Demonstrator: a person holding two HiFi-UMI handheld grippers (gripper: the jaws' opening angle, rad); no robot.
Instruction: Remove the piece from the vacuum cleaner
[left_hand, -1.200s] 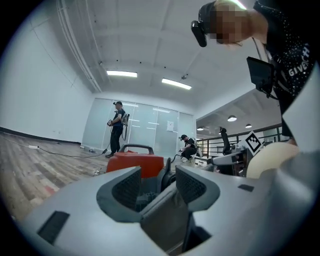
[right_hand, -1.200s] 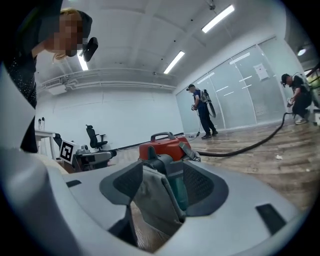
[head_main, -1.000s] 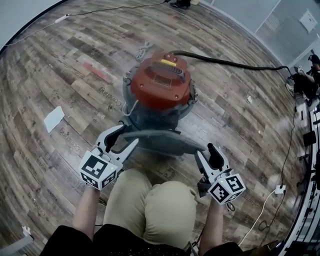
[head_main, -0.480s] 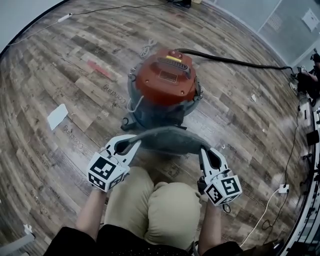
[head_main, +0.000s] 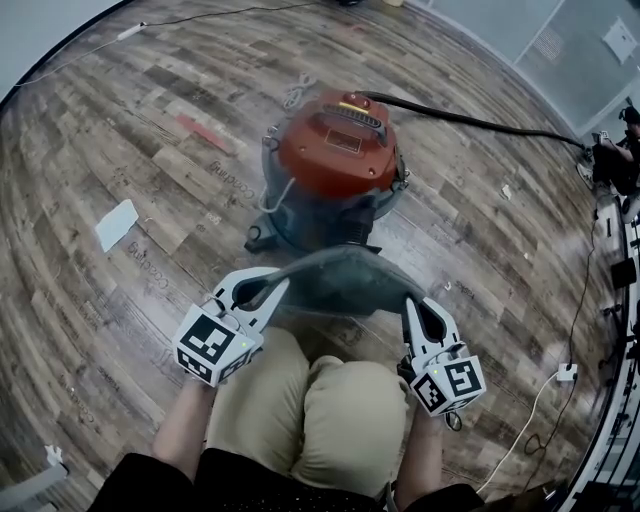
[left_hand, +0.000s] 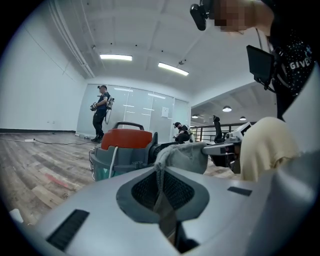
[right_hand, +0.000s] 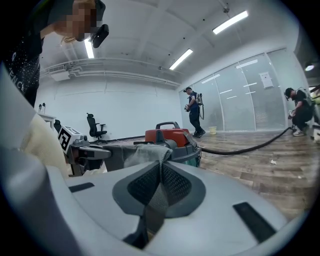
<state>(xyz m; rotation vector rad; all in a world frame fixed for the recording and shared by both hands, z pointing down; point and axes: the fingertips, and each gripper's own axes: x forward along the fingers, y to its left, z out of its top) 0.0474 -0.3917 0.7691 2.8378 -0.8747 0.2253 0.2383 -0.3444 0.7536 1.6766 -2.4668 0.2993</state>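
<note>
The vacuum cleaner (head_main: 335, 150) has a red lid and a grey tub and stands on the wood floor ahead of me. A grey cloth piece (head_main: 338, 280) hangs stretched between my two grippers just in front of it, above the person's knees. My left gripper (head_main: 270, 290) is shut on the cloth's left end, and my right gripper (head_main: 411, 303) is shut on its right end. In the left gripper view the cloth (left_hand: 184, 155) runs pinched into the shut gripper (left_hand: 161, 176), with the vacuum (left_hand: 125, 145) behind. In the right gripper view the cloth (right_hand: 142, 153) is likewise pinched in the gripper (right_hand: 160, 181).
A black hose (head_main: 470, 125) runs from the vacuum to the right. A white paper sheet (head_main: 117, 222) lies on the floor at the left, and a white cord (head_main: 292, 95) lies behind the vacuum. The person's knees (head_main: 310, 400) are directly below the cloth. People stand far off (right_hand: 194, 114).
Both grippers' jaws have closed on the ends of the grey cloth piece. The cloth has come up off the floor and bulges upward between them.
</note>
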